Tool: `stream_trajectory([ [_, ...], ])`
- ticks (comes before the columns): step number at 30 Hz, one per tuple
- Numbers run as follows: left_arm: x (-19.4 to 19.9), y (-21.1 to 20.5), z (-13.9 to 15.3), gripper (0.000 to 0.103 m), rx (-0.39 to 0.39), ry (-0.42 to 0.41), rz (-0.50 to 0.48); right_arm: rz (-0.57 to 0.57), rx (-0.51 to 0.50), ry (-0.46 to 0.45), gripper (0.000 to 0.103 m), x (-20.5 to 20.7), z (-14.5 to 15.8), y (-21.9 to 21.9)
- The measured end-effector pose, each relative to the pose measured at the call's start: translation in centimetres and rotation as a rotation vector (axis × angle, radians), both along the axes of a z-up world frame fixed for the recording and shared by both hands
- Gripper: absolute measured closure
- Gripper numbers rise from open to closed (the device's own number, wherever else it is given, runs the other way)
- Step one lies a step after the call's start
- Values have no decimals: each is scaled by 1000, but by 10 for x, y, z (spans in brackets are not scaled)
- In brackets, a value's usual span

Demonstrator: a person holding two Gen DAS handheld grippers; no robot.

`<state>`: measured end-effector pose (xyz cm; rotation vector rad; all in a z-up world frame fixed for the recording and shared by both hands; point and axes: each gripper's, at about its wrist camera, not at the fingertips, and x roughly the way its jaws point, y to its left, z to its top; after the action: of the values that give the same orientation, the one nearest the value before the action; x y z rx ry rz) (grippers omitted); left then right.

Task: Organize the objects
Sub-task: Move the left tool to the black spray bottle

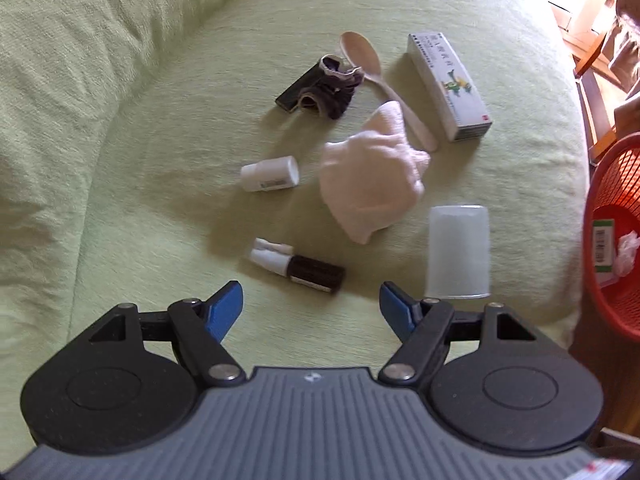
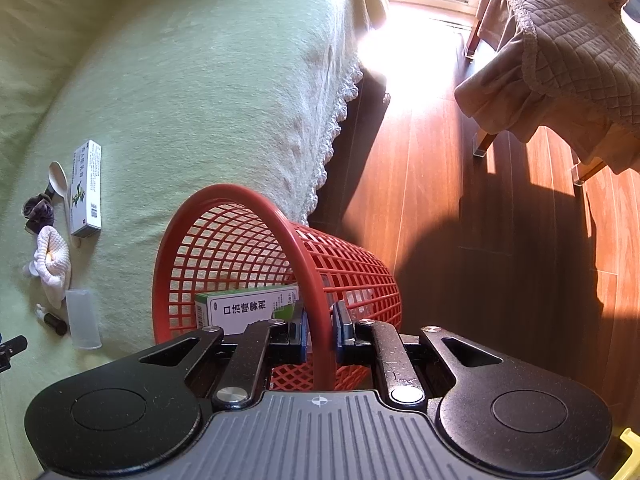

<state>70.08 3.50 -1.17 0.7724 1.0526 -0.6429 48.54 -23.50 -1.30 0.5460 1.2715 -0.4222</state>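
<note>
The left gripper (image 1: 311, 307) hung over the green bed (image 1: 160, 160), its jaws spread with nothing between them. Just ahead of it lay a dark spray bottle (image 1: 304, 270) and, to its right, a clear cup (image 1: 458, 252) on its side. Beyond them were a white cloth (image 1: 370, 184), a small white bottle (image 1: 270, 174), a spoon (image 1: 376, 76), a long box (image 1: 448, 84) and a dark scrunchie (image 1: 328, 88) over a flat black item.

The right gripper (image 2: 320, 332) had its jaws pinching the rim of the red basket (image 2: 224, 248), which stood beside the bed's edge, over the wooden floor (image 2: 460, 220). A green and white box (image 2: 248, 308) lay inside the basket.
</note>
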Motion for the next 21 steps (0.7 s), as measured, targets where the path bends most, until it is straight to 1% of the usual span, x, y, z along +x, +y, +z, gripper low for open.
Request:
stream_trajectory([
  [1,5,2,-5,26,9,-7,-25,0,-2,0,94,0,0,1],
  [5,19,4,-24,18,19,5,-116,-4,-6,4,94,1,0,2],
  [7,24,1,-34,9,21,25,-146,-3,-8,7,94,1,0,3],
  [10,33,-1,-48,7,19,63,-160,-5,-11,9,94,2,0,4],
  [12,41,-3,-59,7,31,86,-162,-5,-14,11,94,2,0,4],
  [16,53,-5,-75,7,63,92,-169,-14,-15,13,94,2,-1,4],
  [19,58,-7,-81,4,62,107,-194,-19,-17,15,94,2,-1,4],
  [21,59,-9,-84,4,72,110,-211,-21,-19,15,94,2,-2,4],
])
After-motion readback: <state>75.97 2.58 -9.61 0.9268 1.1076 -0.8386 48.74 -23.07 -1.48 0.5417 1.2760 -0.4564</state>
